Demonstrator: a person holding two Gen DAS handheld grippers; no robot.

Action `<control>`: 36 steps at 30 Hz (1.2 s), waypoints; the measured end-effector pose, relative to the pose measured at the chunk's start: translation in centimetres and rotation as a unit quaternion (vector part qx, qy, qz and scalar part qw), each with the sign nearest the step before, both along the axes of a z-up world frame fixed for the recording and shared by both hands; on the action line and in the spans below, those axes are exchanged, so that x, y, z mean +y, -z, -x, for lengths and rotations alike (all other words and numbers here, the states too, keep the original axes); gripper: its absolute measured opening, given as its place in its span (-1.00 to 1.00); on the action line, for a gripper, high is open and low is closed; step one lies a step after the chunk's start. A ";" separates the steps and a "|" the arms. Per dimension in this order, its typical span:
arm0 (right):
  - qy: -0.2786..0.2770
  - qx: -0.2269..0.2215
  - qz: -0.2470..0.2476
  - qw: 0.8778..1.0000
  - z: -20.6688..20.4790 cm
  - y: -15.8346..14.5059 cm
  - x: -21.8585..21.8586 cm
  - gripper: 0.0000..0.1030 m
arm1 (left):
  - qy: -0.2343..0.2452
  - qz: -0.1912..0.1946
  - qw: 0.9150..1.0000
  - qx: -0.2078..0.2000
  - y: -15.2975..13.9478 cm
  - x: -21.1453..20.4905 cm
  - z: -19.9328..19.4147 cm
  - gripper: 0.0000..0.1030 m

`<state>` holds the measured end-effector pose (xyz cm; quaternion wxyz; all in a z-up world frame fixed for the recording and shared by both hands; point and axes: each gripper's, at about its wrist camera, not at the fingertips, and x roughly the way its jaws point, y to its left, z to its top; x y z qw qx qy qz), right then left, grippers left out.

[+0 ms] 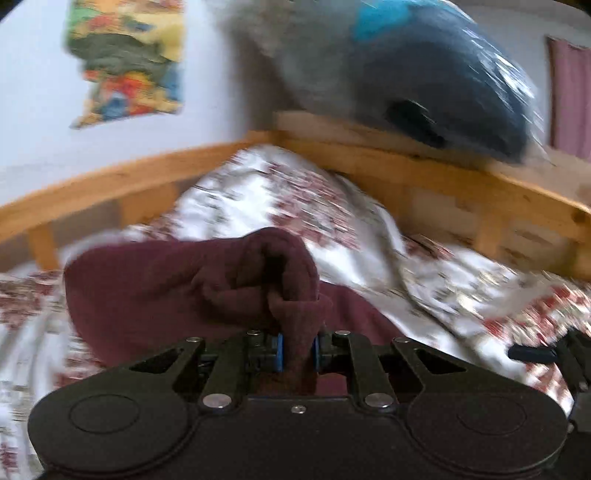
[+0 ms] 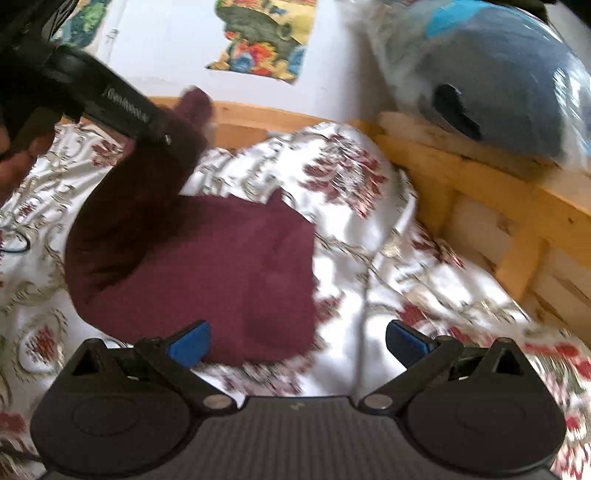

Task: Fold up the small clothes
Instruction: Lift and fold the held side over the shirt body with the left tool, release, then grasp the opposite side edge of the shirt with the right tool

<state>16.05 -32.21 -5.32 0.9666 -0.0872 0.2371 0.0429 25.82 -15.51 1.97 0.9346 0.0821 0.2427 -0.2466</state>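
Observation:
A small maroon garment (image 2: 221, 266) lies on a floral bedspread (image 2: 369, 258). My left gripper (image 1: 298, 352) is shut on a bunched edge of the garment (image 1: 258, 280) and lifts that part above the bed. In the right wrist view the left gripper (image 2: 162, 134) shows at the upper left with the raised cloth hanging from it. My right gripper (image 2: 297, 345) is open and empty, its blue pads (image 2: 190, 345) just above the garment's near edge.
A wooden bed frame (image 2: 480, 192) runs along the back and right. A blue-grey bundle in plastic (image 2: 498, 74) rests on the frame's corner. A colourful poster (image 2: 266, 33) hangs on the white wall. A pink curtain (image 1: 570, 96) is at far right.

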 end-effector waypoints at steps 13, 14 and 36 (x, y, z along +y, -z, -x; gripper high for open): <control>0.029 0.025 -0.020 0.999 1.0 1.9 -1.5 1.00 | 0.066 0.045 0.990 0.112 3.8 -0.1 1.3 -0.20; 0.026 0.025 -0.018 0.999 1.1 1.9 -1.4 1.00 | 0.072 0.061 0.988 0.119 3.4 0.1 1.3 -0.05; -0.043 -0.012 -0.174 0.984 -6.7 -6.7 -2.7 0.86 | -0.046 0.258 0.951 0.164 6.0 12.9 2.0 0.98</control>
